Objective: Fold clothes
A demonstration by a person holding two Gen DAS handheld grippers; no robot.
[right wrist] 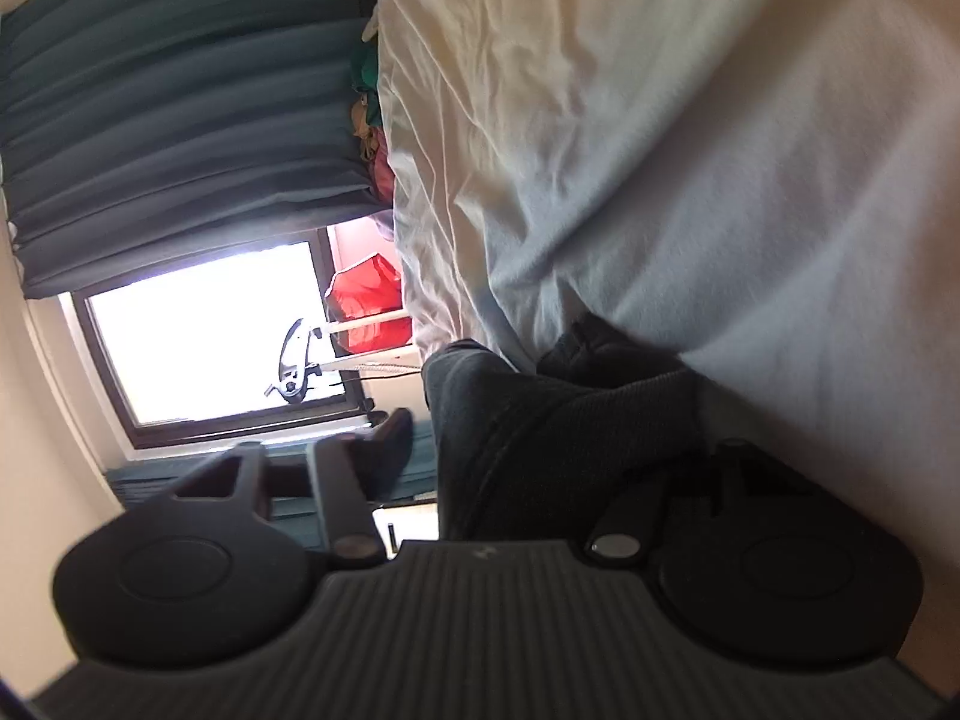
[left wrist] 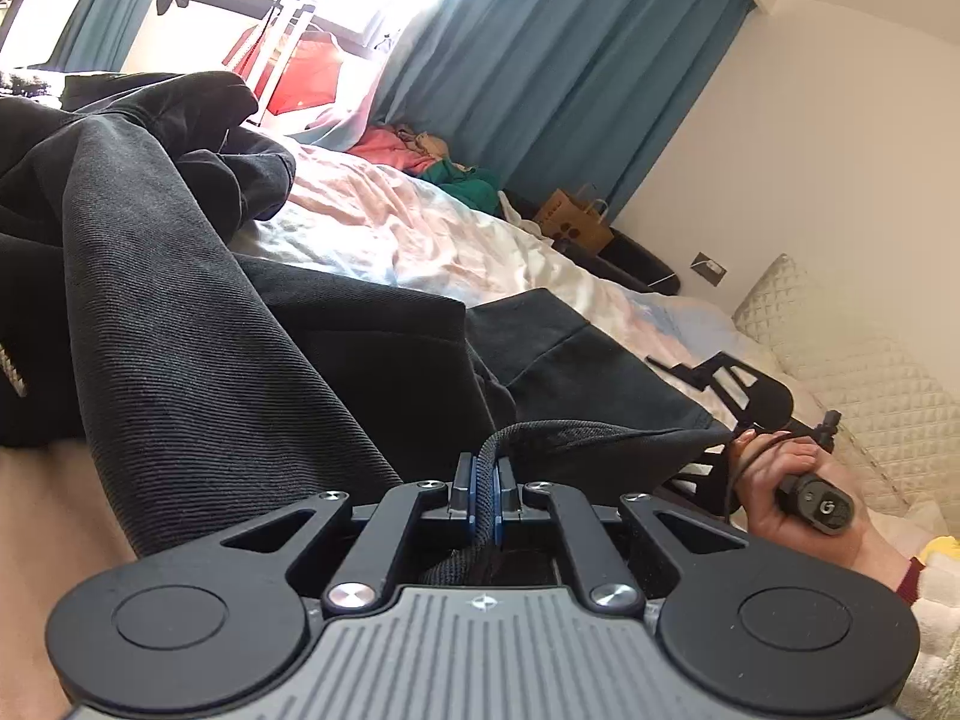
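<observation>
A dark grey ribbed garment (left wrist: 198,324) lies spread and rumpled across the bed. My left gripper (left wrist: 483,489) is shut on its corded edge, which runs between the blue pads. To the right, a hand (left wrist: 774,480) holds my right gripper (left wrist: 678,372) low at the garment's far edge. In the blurred, rolled right wrist view, a fold of the same dark cloth (right wrist: 540,432) fills the space between the jaws of the right gripper (right wrist: 540,450). One finger (right wrist: 390,450) stands clear of the cloth with a gap showing; the other is hidden behind it.
A pale pink and white bedsheet (left wrist: 420,240) covers the bed. A pile of coloured clothes (left wrist: 432,156) lies at its far side by teal curtains (left wrist: 540,60). A paper bag (left wrist: 576,222) stands on the floor, a quilted pillow (left wrist: 852,378) lies at the right, and a red bag (left wrist: 300,78) hangs by the window.
</observation>
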